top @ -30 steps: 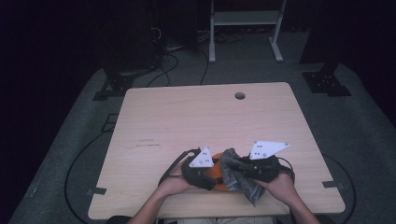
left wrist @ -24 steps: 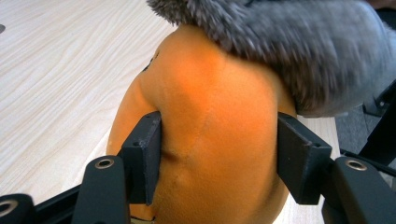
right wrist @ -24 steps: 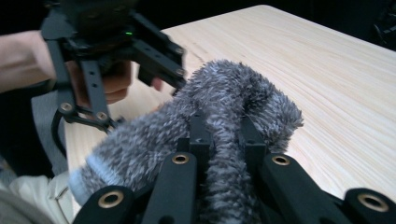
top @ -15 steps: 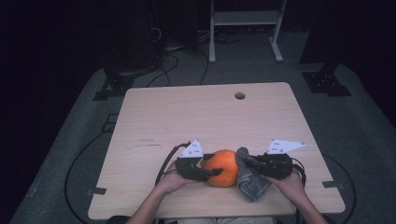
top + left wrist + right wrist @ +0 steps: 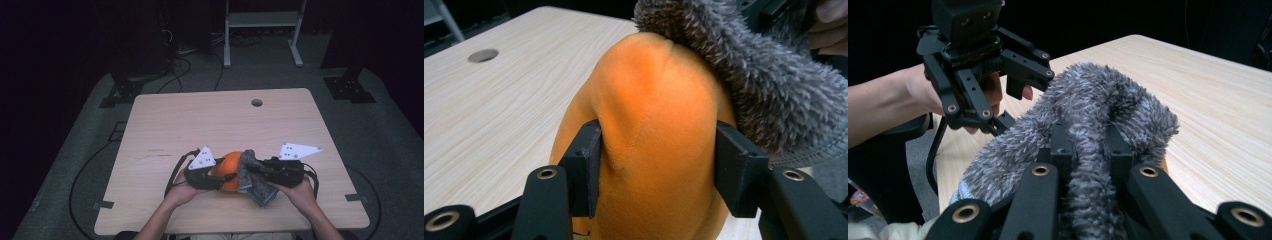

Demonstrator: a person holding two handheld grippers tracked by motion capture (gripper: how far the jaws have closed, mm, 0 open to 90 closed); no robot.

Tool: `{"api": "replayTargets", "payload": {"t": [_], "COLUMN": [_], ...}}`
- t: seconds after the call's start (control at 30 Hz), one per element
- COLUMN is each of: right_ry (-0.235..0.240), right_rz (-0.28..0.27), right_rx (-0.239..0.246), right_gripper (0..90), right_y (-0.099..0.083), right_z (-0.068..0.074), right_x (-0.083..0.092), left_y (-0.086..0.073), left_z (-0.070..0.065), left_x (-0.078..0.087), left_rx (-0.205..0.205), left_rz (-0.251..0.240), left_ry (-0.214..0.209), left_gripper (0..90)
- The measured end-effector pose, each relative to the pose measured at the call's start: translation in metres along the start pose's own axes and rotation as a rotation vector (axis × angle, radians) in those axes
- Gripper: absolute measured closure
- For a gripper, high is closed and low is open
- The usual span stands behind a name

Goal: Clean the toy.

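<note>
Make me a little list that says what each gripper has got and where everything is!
left gripper: jaws have just been closing, pads now pressing both sides of the orange plush thing
right gripper: shut on the grey fuzzy cloth
cloth: draped over the plush thing's top
table: light wood, with a round hole near its far edge

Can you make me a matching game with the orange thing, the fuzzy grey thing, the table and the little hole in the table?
Things:
1. orange cloth
2. grey fuzzy cloth
3. table
4. round hole

Descriptions:
A. light wood, under everything
B. near the far edge of the tabletop
C. pinched by the left gripper, one jaw on each side
D. clamped in the right gripper, draped over the orange one

Pairs: 1-C, 2-D, 3-A, 4-B
</note>
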State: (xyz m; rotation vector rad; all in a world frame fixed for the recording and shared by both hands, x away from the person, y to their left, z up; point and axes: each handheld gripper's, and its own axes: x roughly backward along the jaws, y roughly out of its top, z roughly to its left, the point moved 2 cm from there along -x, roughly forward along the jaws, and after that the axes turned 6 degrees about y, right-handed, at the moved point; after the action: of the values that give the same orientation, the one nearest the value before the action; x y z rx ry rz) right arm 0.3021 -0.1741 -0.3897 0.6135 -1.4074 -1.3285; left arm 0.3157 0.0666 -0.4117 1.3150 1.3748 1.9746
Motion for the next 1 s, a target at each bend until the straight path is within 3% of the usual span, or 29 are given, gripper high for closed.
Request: {"api": "replayTargets", "payload": {"t": [0.17, 0.23, 0.27, 0.33, 0.37, 0.4, 0.47, 0.53, 0.63, 0.7, 0.77, 0.83, 0.9, 0.93, 1.0], "right_ry": [-0.044, -0.034, -0.036, -0.053, -0.054, -0.054, -0.061, -0.069, -0.099, -0.095, -0.073, -0.068, -0.066, -0.059, -0.059], "right_rz": [0.054, 0.050, 0.054, 0.064, 0.066, 0.067, 0.072, 0.088, 0.116, 0.104, 0.073, 0.076, 0.091, 0.092, 0.116], "right_rx": [-0.005, -0.024, -0.024, -0.021, -0.029, -0.033, -0.037, -0.038, -0.054, -0.067, -0.057, -0.020, -0.007, -0.011, -0.007], "right_gripper": [79.5, 79.5, 79.5, 79.5, 79.5, 79.5, 79.4, 79.4, 79.3, 79.2, 79.2, 79.1, 79.1, 79.1, 79.2], "right_y": [-0.007, -0.011, -0.012, -0.015, -0.017, -0.019, -0.022, -0.026, -0.031, -0.031, -0.026, -0.020, -0.020, -0.021, -0.025], "right_z": [-0.015, -0.019, -0.020, -0.020, -0.021, -0.022, -0.023, -0.024, -0.028, -0.028, -0.022, -0.016, -0.015, -0.016, -0.017], "right_x": [-0.015, -0.015, -0.014, -0.012, -0.010, -0.008, -0.006, -0.003, 0.004, 0.009, 0.010, 0.006, 0.003, 0.002, 0.002], "left_y": [-0.005, -0.006, -0.006, -0.007, -0.007, -0.011, -0.015, -0.016, -0.014, -0.013, -0.012, -0.010, -0.010, -0.010, -0.008], "left_z": [0.001, 0.004, 0.007, 0.014, 0.014, 0.017, 0.015, 0.012, 0.008, 0.004, -0.001, -0.005, -0.005, -0.002, 0.005], "left_x": [-0.006, -0.007, -0.007, -0.006, -0.006, -0.010, -0.014, -0.016, -0.018, -0.019, -0.021, -0.022, -0.020, -0.017, -0.011], "left_rx": [0.013, 0.040, 0.076, 0.134, 0.134, 0.120, 0.113, 0.103, 0.097, 0.082, 0.067, 0.048, 0.046, 0.054, 0.094], "left_rz": [0.035, 0.043, 0.039, 0.010, 0.010, 0.041, 0.037, 0.039, 0.043, 0.048, 0.053, 0.060, 0.069, 0.064, 0.014], "left_ry": [0.001, -0.038, -0.079, -0.110, -0.110, -0.061, -0.080, -0.071, -0.063, -0.054, -0.052, -0.050, -0.086, -0.132, -0.203], "left_gripper": [42.6, 35.6, 30.6, 21.7, 19.5, 18.1, 23.4, 29.0, 31.7, 32.4, 32.7, 32.8, 31.3, 29.8, 28.8]}}
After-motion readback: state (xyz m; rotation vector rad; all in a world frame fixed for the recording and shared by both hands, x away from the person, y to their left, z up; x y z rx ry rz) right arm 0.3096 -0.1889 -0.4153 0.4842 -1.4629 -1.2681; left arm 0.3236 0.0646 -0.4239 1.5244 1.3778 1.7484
